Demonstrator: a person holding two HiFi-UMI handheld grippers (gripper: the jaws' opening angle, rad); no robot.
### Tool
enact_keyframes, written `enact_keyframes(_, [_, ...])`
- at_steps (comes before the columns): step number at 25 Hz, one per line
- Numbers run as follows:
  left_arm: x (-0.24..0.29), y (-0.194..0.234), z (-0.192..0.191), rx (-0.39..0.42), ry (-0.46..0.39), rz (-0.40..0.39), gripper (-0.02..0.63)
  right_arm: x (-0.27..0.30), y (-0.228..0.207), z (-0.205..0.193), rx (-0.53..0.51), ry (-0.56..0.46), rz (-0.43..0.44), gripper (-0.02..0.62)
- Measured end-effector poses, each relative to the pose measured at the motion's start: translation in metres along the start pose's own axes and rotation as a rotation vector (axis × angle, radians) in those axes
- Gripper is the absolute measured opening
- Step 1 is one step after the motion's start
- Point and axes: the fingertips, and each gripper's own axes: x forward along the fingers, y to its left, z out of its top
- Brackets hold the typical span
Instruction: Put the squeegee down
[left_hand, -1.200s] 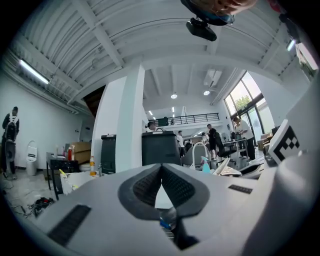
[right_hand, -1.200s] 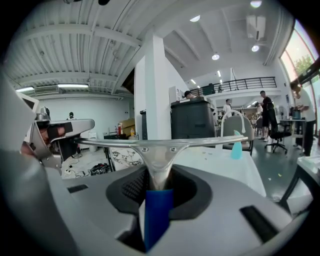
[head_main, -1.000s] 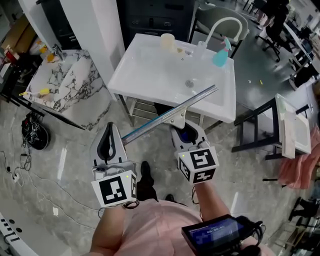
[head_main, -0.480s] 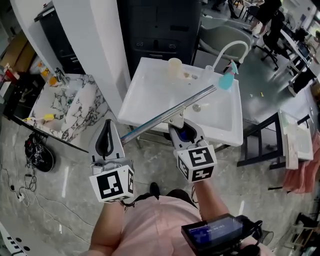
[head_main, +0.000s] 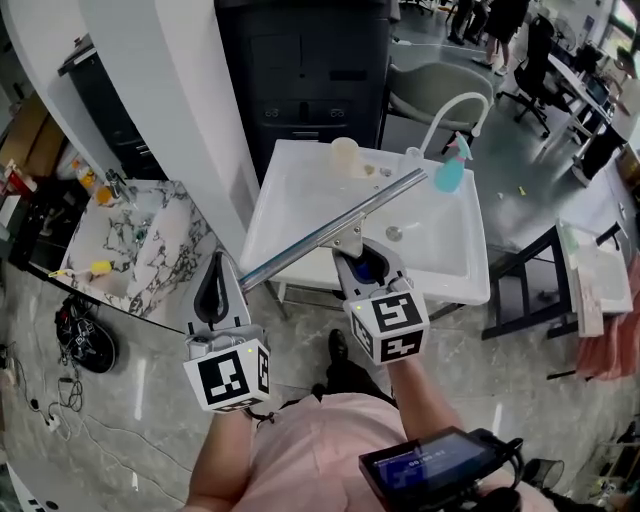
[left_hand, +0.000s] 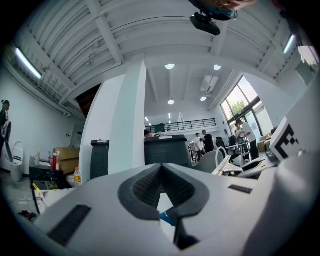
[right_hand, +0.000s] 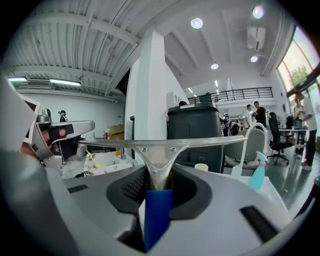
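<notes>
Holding both grippers out ahead of the body, the person shows two bare forearms that rise from the bottom centre of the head view. The left gripper (head_main: 216, 268) sits lower left of centre, roughly level, its jaws brought together at the tips with nothing between them. The right gripper (head_main: 366, 262) sits just right of centre, tipped slightly down, and is clamped on the blue handle of the squeegee (head_main: 330, 232), which its dark pads (right_hand: 131, 187) press from both sides. The squeegee is up in the air. Its long metal blade runs diagonally from beside the left gripper's tips at centre left up to the upper right, crossing over the front edge and basin of the white sink (head_main: 292, 205). Whether the blade's lower end touches the left gripper cannot be told. A broad white column (head_main: 165, 110) fills the upper left, and a dark cabinet (head_main: 310, 70) stands behind the sink at top centre. A marble-topped counter (head_main: 130, 240) lies at the left edge, and a grey chair (head_main: 440, 85) sits upper right. On the sink's far rim stand a curved white faucet (head_main: 455, 105), a teal spray bottle (head_main: 449, 172) just past the blade's upper end, and a pale cup (head_main: 345, 153).
</notes>
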Motion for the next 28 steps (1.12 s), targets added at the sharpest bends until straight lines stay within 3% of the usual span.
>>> enact_keyframes(14, [0.08,0.012,-0.042,-0.002,0.08,0.022,0.009,0.087,-0.032,-0.019,0.021,0.087,0.04,0.098])
enact_keyframes(28, [0.139,0.03,-0.095,0.001,0.214,0.089,0.009,0.168,-0.041,-0.066,0.057,0.233,0.148,0.098])
